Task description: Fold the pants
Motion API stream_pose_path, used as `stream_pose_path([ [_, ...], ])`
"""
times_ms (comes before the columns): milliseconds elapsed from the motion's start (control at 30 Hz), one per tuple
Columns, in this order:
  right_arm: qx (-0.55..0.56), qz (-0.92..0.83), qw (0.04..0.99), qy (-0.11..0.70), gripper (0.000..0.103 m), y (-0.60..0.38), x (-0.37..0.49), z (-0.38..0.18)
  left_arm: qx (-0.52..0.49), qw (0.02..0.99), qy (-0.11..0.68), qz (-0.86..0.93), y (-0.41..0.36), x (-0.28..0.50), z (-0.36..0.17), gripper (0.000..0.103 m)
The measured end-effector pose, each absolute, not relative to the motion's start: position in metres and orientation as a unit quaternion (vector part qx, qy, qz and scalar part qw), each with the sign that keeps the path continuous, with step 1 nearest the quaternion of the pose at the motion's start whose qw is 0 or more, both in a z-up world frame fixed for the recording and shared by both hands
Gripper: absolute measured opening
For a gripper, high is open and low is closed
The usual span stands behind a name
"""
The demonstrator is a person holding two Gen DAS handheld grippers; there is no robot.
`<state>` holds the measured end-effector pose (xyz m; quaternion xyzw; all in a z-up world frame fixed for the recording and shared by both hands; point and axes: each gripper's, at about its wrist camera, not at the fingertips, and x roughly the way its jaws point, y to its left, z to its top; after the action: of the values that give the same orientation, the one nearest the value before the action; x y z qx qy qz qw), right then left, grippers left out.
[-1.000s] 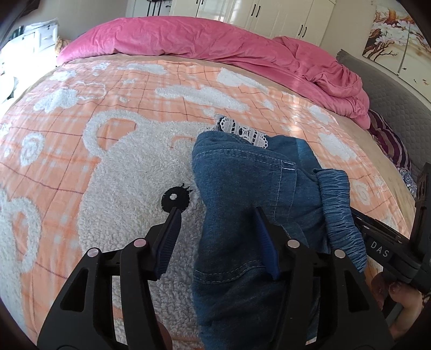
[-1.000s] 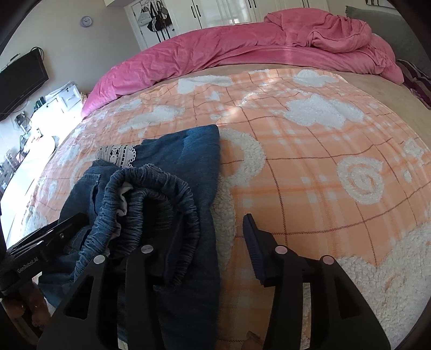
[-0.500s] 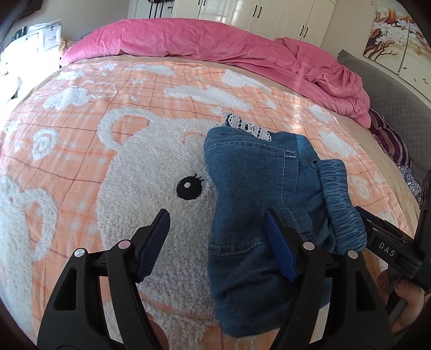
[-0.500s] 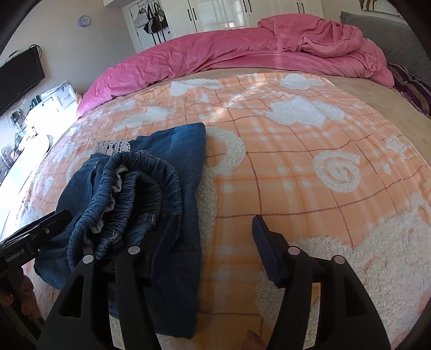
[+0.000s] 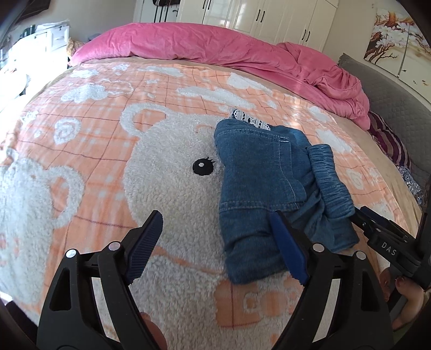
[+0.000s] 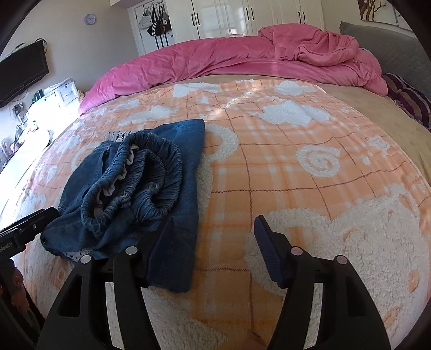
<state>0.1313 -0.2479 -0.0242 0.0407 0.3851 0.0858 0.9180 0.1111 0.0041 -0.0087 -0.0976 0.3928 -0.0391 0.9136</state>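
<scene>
Your left gripper's right finger is covering part of the denim pants' near edge, and your right gripper's left finger is hiding the folded pants' lower corner in the right wrist view. The lace trim is peeking out only partly (the denim is burying the rest). The wall painting is getting cut off by the picture's rim. The wall clock is showing too small for reading.
</scene>
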Motion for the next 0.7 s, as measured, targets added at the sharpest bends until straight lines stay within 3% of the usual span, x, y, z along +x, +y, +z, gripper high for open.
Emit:
stream_pose_path([
  [100, 0.038, 0.091, 0.920, 0.379, 0.063, -0.246, 0.120, -0.021, -0.095, 0.915, 0.389, -0.039, 0.005, 0.100, -0.005, 0.078],
  [400, 0.033, 0.102, 0.928, 0.358, 0.079, -0.240, 0.088, -0.006, -0.086, 0.917, 0.388, -0.033, 0.008, 0.064, 0.000, 0.090],
  [700, 0.010, 0.099, 0.939, 0.330, 0.093, -0.241, 0.043, 0.005, -0.079, 0.921, 0.379, -0.033, 0.004, 0.034, 0.006, 0.094],
])
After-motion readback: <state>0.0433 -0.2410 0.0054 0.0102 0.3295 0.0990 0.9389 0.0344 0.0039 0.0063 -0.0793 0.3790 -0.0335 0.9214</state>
